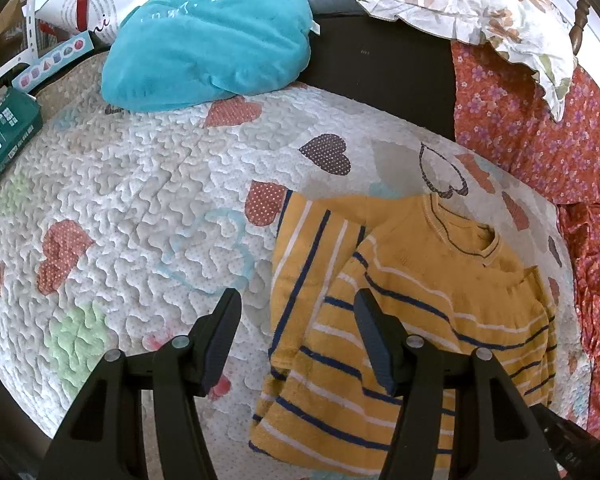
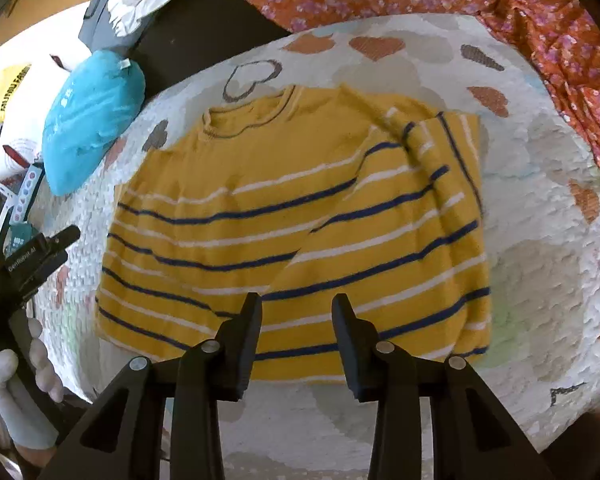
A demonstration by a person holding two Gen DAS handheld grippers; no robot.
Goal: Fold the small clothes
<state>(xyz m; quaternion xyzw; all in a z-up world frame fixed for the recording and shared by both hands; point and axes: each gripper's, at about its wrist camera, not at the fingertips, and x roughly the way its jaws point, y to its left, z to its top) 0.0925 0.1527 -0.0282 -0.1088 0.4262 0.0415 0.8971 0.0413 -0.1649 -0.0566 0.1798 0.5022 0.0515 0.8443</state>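
While both pairs of jaws are standing spread with nothing between them, the right gripper [image 2: 296, 312] is hovering above the near hem of the yellow striped sweater [image 2: 284, 216], and the left gripper [image 1: 296, 308] is hanging over its left edge. This sweater is lying flat on the heart-print quilt [image 1: 132, 184], one sleeve folded across its front. Far left, a teal cushion [image 1: 208, 40] is resting.

One yellow striped sweater [image 2: 284, 216] lies on one heart-patterned quilt [image 1: 140, 184]. One teal cushion [image 1: 208, 40], one leaf-print pillow [image 1: 472, 4], one orange floral cloth [image 1: 540, 136] and one green box [image 1: 4, 136] are counted. Two sets of tongs are present, the left [image 1: 296, 312] and the right [image 2: 296, 312], and one gloved hand [image 2: 24, 392].
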